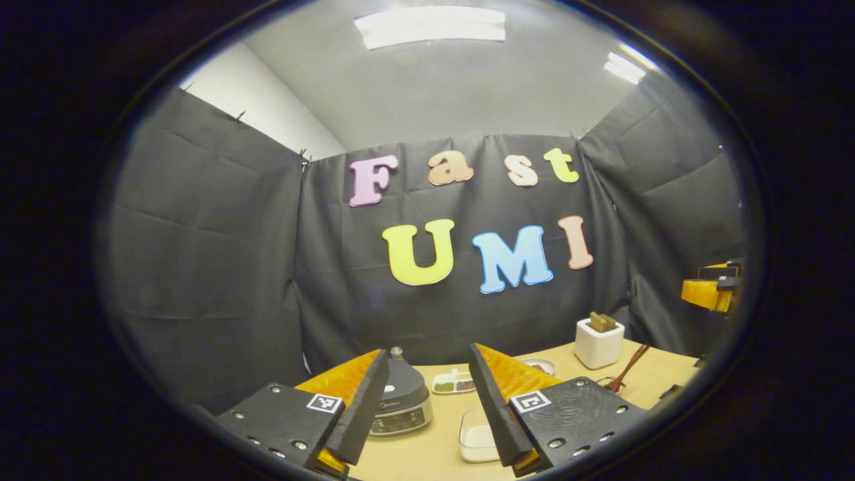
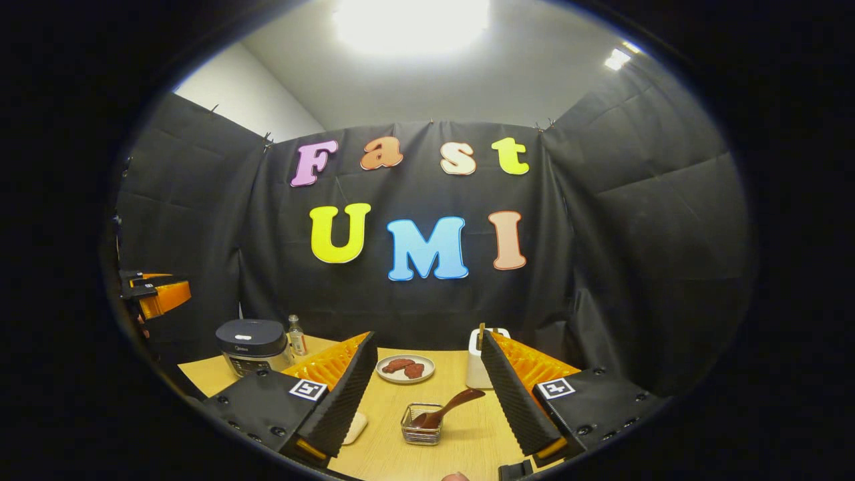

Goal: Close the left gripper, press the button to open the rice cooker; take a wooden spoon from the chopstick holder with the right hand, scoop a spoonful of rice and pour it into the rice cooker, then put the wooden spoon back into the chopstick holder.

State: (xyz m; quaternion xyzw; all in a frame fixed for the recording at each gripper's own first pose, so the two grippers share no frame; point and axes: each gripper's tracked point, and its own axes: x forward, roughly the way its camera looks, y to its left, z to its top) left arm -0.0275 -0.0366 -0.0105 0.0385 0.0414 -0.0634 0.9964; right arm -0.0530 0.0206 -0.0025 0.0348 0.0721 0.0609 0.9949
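Wooden table [image 2: 467,434] | black-draped booth (ceiling lit) | both claws open

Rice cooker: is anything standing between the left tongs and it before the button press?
Nothing visible does. In the left gripper view the rice cooker sits lid down on the table straight ahead, framed by the open left tongs. The clear container lies off to its right, out of the path.

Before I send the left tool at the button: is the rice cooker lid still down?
Shut. In the right gripper view the rice cooker has its lid flat on the body; the left gripper view shows the same between the open left tool's fingers.
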